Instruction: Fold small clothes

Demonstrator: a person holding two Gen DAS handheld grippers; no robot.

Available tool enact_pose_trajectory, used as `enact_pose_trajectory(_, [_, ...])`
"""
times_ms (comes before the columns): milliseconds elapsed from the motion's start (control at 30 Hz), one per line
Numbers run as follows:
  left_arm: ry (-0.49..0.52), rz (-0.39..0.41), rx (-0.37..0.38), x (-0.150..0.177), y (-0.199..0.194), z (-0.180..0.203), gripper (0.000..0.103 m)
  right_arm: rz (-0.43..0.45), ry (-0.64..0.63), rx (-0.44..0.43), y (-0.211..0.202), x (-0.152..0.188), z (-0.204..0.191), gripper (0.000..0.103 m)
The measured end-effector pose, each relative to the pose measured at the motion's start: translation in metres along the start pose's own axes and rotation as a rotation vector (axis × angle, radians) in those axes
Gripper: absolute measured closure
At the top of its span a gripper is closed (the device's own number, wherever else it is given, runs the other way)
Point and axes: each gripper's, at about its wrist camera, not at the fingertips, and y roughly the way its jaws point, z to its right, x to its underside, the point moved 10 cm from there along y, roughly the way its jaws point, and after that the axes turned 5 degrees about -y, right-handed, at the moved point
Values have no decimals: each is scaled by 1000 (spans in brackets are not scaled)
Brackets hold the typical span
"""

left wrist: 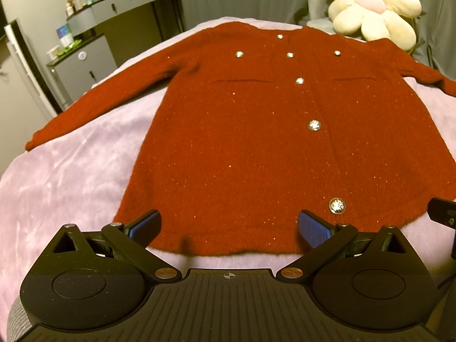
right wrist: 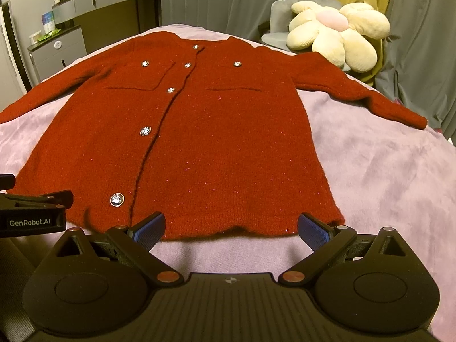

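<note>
Two grippers hover side by side at the near edge of the bed, each with its blue-padded jaws spread wide and nothing between them. The left gripper point(left wrist: 229, 228) sits just short of the hem of a red cardigan point(left wrist: 242, 142), its jaws bracketing the hem's left and middle part; the lowest silver button point(left wrist: 337, 205) lies just ahead of its right-hand pad, and a black corner of the right gripper point(left wrist: 441, 213) shows at that view's right edge. The right gripper point(right wrist: 230, 226) likewise faces the hem, its right-hand pad close to the cardigan's right bottom corner, with the body of the left gripper point(right wrist: 34, 213) visible beside it on the left. Ahead of both, the cardigan point(right wrist: 213, 142) lies flat and face up on a lilac fleece blanket point(right wrist: 384, 185), buttoned down the front, collar at the far end and both sleeves stretched outward to either side. Two flap pockets with buttons sit on the chest. Beyond the collar and to the right, a cream flower-shaped plush cushion point(right wrist: 339, 34) rests on a grey chair. Far off to the left stands a grey dresser point(left wrist: 85, 65) with bottles on top, and grey curtains hang behind.
</note>
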Motion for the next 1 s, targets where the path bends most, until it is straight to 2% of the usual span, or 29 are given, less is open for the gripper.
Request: enact_pose_trajectory(1000, [5, -11, -2, 0, 3, 1, 0, -4, 1, 6, 0, 1, -1, 4])
